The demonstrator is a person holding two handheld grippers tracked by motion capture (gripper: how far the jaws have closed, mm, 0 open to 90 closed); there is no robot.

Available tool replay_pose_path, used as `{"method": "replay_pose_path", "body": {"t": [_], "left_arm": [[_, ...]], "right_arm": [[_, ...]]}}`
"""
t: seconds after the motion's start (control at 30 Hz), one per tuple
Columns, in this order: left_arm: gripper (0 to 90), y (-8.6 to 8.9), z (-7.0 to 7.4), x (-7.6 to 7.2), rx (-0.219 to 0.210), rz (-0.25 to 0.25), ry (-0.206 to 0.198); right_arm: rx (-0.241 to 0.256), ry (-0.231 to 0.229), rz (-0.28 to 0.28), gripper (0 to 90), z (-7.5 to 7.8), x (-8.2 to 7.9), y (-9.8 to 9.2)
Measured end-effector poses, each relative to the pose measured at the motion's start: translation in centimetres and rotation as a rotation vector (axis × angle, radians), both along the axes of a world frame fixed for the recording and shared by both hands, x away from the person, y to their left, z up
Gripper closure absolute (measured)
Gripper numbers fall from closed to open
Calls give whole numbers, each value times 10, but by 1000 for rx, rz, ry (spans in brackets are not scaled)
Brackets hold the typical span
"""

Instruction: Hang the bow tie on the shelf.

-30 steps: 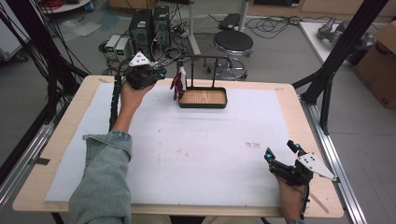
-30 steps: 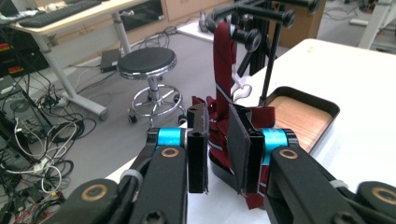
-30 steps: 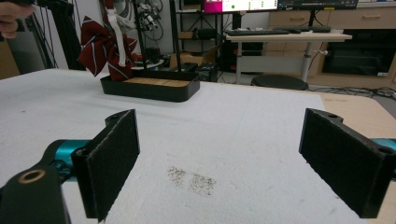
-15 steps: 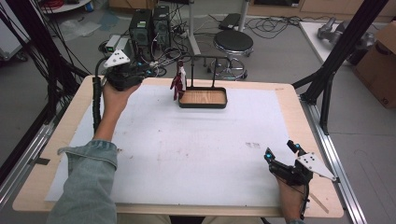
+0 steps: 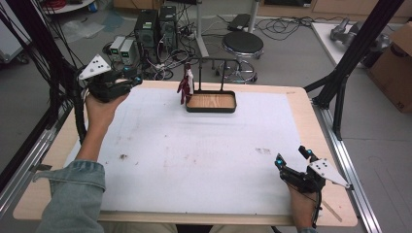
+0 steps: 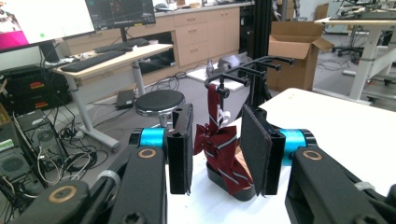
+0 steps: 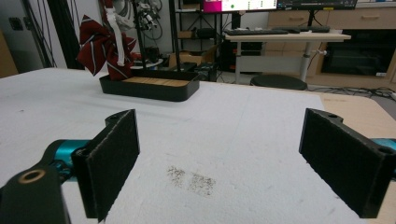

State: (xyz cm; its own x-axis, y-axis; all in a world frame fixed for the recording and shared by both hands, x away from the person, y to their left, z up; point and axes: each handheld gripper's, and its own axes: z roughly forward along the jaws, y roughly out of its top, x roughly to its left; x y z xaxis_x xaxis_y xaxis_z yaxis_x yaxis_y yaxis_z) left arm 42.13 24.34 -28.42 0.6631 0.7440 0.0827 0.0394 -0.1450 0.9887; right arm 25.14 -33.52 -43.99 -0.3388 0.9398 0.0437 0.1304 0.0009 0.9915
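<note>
This is a lab or workshop room set up for recording. The worktop (image 5: 301, 104) stands inside a frame of black metal beams (image 5: 357, 46), with computer towers (image 5: 154, 26) and a tangle of cables (image 5: 175, 48) on the grey floor behind it, beside a round stool (image 5: 242, 44). Farther back stand desks with monitors (image 6: 77, 14) and a keyboard (image 6: 91, 58), wooden drawer cabinets (image 6: 205, 32) and cardboard boxes (image 6: 292, 53).

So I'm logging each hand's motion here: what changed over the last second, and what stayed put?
The left gripper drew back leftward from the dark red striped bow tie hanging on the black rack, toward the table's far left corner, jaws open and empty. The right gripper stayed open near the front right corner; bow tie and black wooden-floored tray unmoved.
</note>
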Motion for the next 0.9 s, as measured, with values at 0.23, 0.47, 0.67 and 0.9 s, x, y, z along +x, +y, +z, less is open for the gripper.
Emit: {"method": "replay_pose_path", "body": {"t": [0.23,0.47,0.67,0.9], "left_arm": [[616,12,0,-14,-4,24,-9],[543,23,-7,-32,-22,37,-8],[442,30,-20,-51,-29,58,0],[360,39,-39,-73,-46,78,14]], "right_arm": [[3,-3,-1,112,0,0,0],[3,-4,-2,112,0,1,0],[6,-1,-2,112,0,1,-1],[0,-3,-3,112,0,1,0]]}}
